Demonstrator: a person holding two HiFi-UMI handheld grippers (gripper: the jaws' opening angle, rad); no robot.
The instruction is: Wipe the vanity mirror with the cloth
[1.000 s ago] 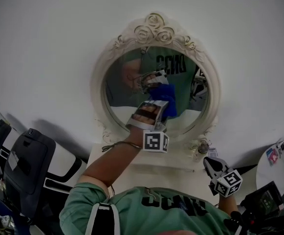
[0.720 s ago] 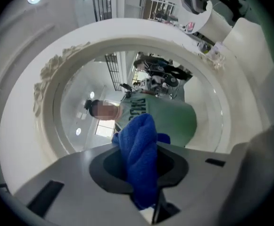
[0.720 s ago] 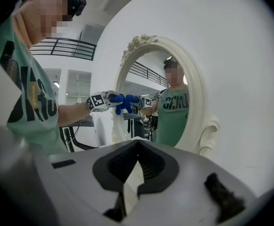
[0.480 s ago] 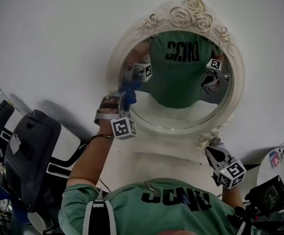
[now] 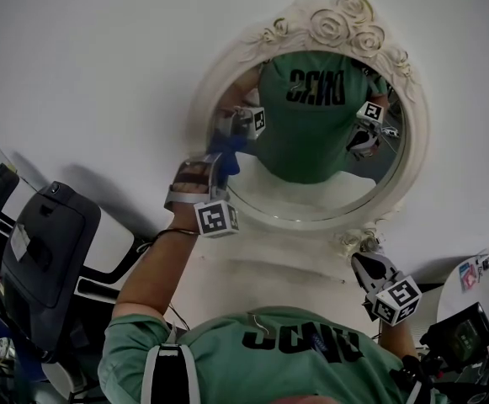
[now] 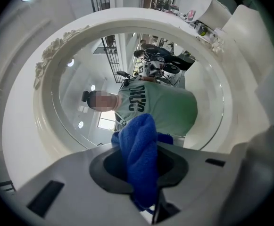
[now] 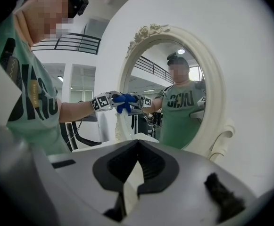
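The oval vanity mirror (image 5: 311,194) in its cream carved frame (image 5: 338,22) stands against a white wall. My left gripper (image 5: 220,162) is shut on a bunched blue cloth (image 5: 226,150), which presses on the glass at the mirror's left edge. In the left gripper view the cloth (image 6: 139,147) fills the jaws, with the mirror frame (image 6: 38,108) close ahead. My right gripper (image 5: 362,264) hangs low at the right, below the mirror's foot, with its jaws shut and nothing in them (image 7: 136,169). The right gripper view shows the cloth (image 7: 124,100) against the mirror (image 7: 213,79) from the side.
A white vanity top (image 5: 269,269) runs under the mirror. A black padded chair (image 5: 44,257) stands at the left. At the right are a white round table (image 5: 480,280) with small items and a dark device (image 5: 463,337).
A second ago the cloth was at the middle of the glass. My left gripper carried it to the mirror's left edge and has held there. The right gripper barely moved.
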